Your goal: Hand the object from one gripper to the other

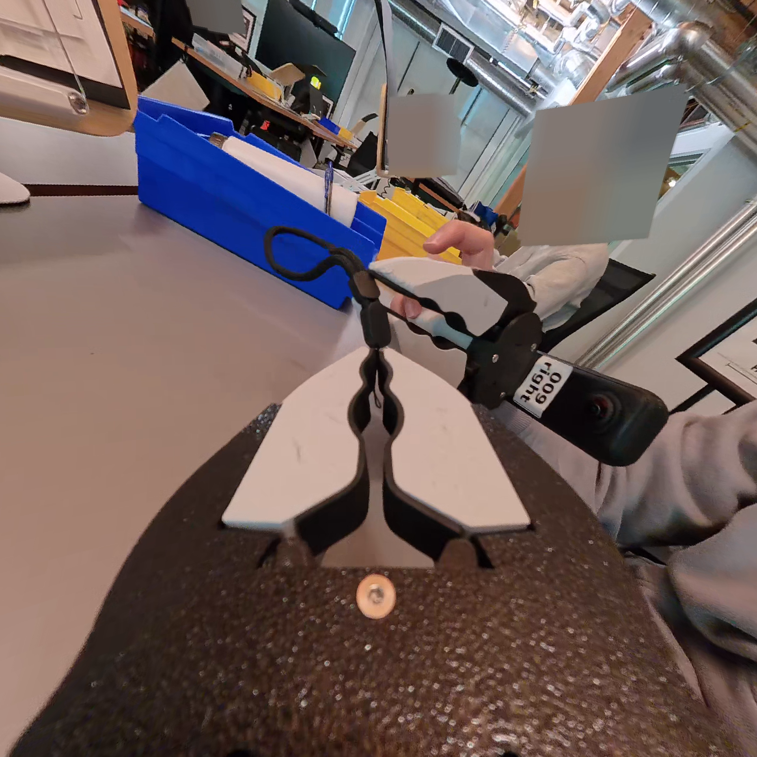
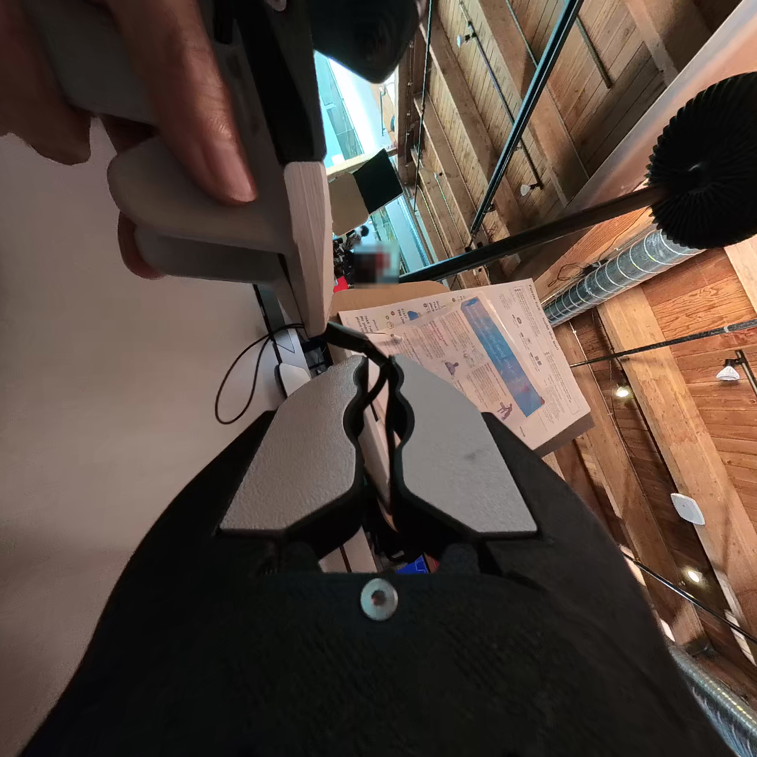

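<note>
The object is a black wrist strap with a thick loop and a thin cord end. My left gripper is shut on the thin cord, and the strap rises from its tips above the grey table. My right gripper comes in from the right and is shut on the strap's thick strands just past the slider. In the right wrist view, two black strands run between the right gripper's fingers. The left gripper, held by a hand, meets it from the upper left, and a thin cord loop hangs there.
A blue bin with a white roll and a pen stands behind the strap, with yellow bins beyond it. Another person's hand is behind the right gripper. A printed sheet on a board stands ahead in the right wrist view. Only a small space, under 4 cm, lies between the two pairs of fingers.
</note>
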A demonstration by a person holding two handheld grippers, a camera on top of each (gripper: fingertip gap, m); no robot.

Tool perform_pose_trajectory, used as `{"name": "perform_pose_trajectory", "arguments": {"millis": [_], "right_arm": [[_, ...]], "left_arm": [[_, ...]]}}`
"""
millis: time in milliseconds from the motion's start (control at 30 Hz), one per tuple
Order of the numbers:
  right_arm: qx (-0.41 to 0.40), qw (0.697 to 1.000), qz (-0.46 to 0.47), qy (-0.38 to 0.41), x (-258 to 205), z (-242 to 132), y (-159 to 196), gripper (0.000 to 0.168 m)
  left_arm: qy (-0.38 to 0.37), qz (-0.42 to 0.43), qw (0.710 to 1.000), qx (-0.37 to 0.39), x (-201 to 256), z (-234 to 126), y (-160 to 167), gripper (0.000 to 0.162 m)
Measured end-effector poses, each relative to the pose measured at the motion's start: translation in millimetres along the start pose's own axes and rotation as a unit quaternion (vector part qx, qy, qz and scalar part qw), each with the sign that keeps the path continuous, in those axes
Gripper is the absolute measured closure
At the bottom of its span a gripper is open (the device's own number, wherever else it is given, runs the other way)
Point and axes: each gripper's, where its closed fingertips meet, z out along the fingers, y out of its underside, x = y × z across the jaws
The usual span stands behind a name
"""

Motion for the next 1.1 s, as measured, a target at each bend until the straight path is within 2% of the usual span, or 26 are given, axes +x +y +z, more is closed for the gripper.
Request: {"name": "perform_pose_trajectory", "arguments": {"millis": [133, 200, 367, 433, 567, 600, 667, 733, 833, 933, 1033, 1100], "right_arm": [[0.009, 1.0, -0.014, -0.001, -2, -1, -2, 0.156], [0.013, 0.999, -0.032, -0.008, -5, -1, -3, 0.14], [-0.011, 0.999, -0.043, -0.029, -11, 1, 5, 0.16], [-0.015, 0.999, -0.003, -0.039, -10, 1, 6, 0.163], [-0.014, 0.988, 0.139, -0.061, -5, 1, 5, 0.163], [-0.024, 0.985, 0.157, -0.06, -4, 1, 9, 0.163], [-0.064, 0.984, 0.154, -0.055, -3, 2, 22, 0.163], [-0.093, 0.985, 0.139, -0.047, -3, 2, 31, 0.163], [-0.112, 0.974, 0.188, -0.066, -11, 5, 36, 0.163], [-0.059, 0.943, 0.303, -0.122, -22, 5, 17, 0.163], [0.006, 0.87, 0.445, -0.212, -28, 0, -7, 0.163], [0.048, 0.805, 0.52, -0.281, -28, -10, -21, 0.163]], "left_arm": [[0.021, -0.021, 1.0, -0.009, 4, 1, 3, 0.162], [0.03, -0.033, 0.999, -0.012, 6, 1, 4, 0.162], [0.029, -0.045, 0.998, -0.025, 2, 1, 9, 0.162], [0.028, -0.031, 0.999, -0.008, 2, -1, 3, 0.162], [-0.007, 0.073, 0.996, 0.058, 5, -6, -17, 0.16], [-0.03, 0.111, 0.99, 0.076, 5, -8, -22, 0.152], [-0.082, 0.187, 0.975, 0.088, 3, -11, -28, 0.134], [-0.127, 0.237, 0.96, 0.074, -2, -11, -28, 0.129], [-0.156, 0.263, 0.95, 0.058, -7, -7, -23, 0.12], [-0.136, 0.294, 0.944, 0.062, 0, -3, -19, 0.119], [-0.078, 0.318, 0.939, 0.1, 21, -6, -24, 0.12], [-0.022, 0.306, 0.945, 0.116, 37, -9, -26, 0.121]]}}
